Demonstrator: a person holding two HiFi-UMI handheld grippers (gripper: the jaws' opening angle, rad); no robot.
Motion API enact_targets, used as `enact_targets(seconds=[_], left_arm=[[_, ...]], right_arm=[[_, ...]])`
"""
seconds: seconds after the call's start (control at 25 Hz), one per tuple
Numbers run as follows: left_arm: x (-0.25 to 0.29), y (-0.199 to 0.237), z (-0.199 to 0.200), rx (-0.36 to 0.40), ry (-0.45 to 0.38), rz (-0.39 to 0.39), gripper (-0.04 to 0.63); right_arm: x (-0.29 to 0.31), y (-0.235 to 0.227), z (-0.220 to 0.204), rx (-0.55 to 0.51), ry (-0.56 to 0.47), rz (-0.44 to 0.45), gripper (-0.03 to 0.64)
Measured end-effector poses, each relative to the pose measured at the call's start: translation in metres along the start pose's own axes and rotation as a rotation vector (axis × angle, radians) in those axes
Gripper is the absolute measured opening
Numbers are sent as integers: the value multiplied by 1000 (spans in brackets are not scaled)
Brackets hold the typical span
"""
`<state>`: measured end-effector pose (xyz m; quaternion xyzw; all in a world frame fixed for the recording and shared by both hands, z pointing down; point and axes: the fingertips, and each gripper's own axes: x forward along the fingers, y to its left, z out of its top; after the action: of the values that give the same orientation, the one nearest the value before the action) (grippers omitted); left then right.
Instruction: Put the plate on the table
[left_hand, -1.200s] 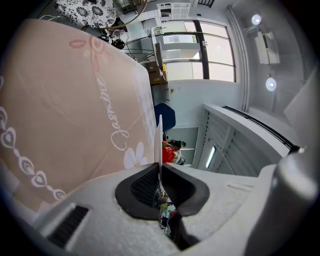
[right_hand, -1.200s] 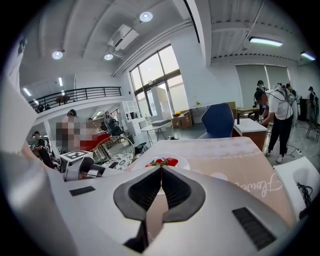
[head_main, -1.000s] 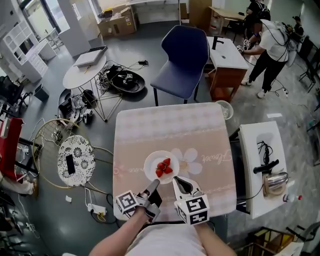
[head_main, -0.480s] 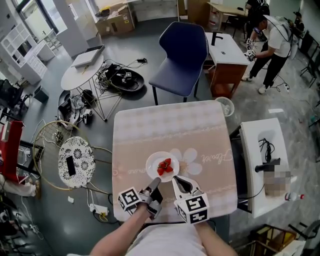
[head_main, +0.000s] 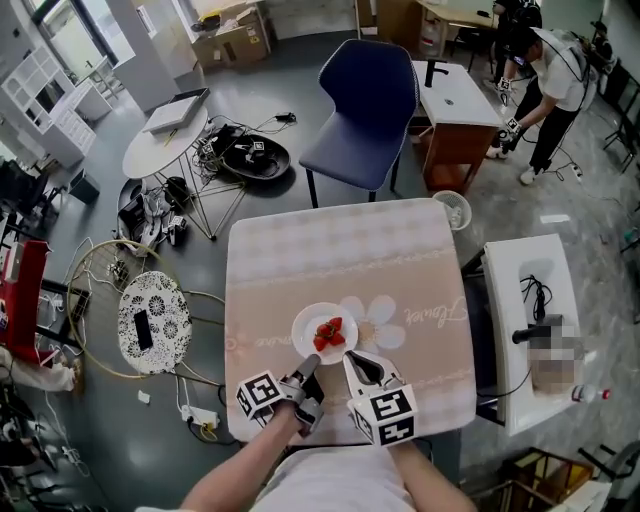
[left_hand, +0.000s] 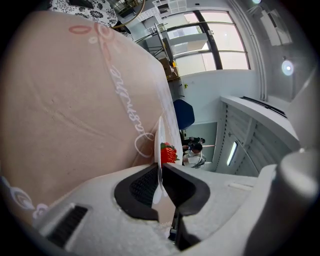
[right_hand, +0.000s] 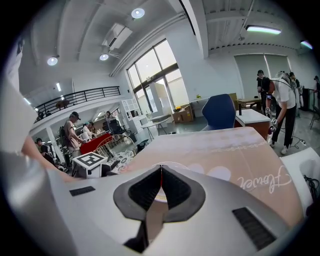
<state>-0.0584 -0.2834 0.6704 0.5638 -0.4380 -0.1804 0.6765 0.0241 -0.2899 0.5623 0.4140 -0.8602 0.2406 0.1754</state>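
Note:
A white plate (head_main: 312, 322) with red strawberries (head_main: 328, 331) on it is over the near middle of the pink table (head_main: 330, 250). My left gripper (head_main: 311, 364) is at the plate's near edge. In the left gripper view its jaws (left_hand: 161, 170) are shut on the plate's thin rim (left_hand: 160, 142), and a strawberry (left_hand: 168, 153) shows just past them. My right gripper (head_main: 352, 360) is beside the plate's near right edge. In the right gripper view its jaws (right_hand: 161, 172) are pressed together with nothing between them.
A blue chair (head_main: 365, 110) stands at the table's far side. A white side table (head_main: 525, 330) with cables is to the right, a lace-topped stool (head_main: 150, 320) to the left. A small bin (head_main: 452, 212) is at the far right corner. People stand at the far right.
Both grippers and the plate stay almost where they were. The left gripper keeps its hold on the rim. A person at the far right has stepped along.

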Motion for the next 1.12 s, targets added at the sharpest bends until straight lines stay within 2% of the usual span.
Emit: enact_targets(seconds=[0.24, 0.6, 0.76, 0.96, 1.12], left_arm=[[1, 1, -2, 73, 19, 53, 35], [-3, 8, -3, 215, 46, 171, 94], [-7, 11, -1, 244, 44, 206, 95], [-13, 13, -1, 327, 69, 281, 97], [-17, 1, -1, 377, 82, 271, 97]], right_arm=[[1, 0, -2, -6, 6, 7, 5], [-1, 1, -3, -10, 5, 3, 5], [-3, 3, -3, -12, 5, 2, 5], [-7, 5, -1, -14, -7, -13, 5], [-12, 10, 2, -11, -21, -25, 5]])
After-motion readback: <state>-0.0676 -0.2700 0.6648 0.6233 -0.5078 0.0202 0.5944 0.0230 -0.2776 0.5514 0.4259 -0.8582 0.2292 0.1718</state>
